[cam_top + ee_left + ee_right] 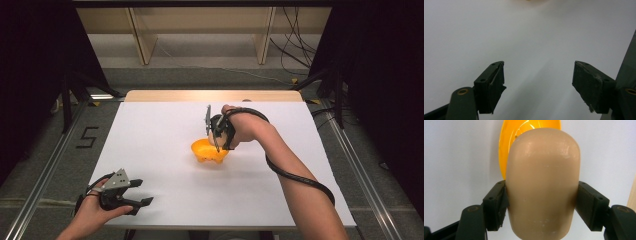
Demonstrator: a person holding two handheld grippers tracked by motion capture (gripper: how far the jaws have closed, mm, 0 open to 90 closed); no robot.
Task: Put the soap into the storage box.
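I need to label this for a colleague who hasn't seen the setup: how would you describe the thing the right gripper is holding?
Start at the white table and find the orange bowl near its middle. Just above it, the right gripper clamps a smooth beige rounded block between its jaws. It is the one tan, matte, egg-like thing; the bowl is bright and glossy.

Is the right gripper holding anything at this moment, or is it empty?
Holding. The right gripper has both jaws pressed against a tan egg-shaped object, above the orange bowl.
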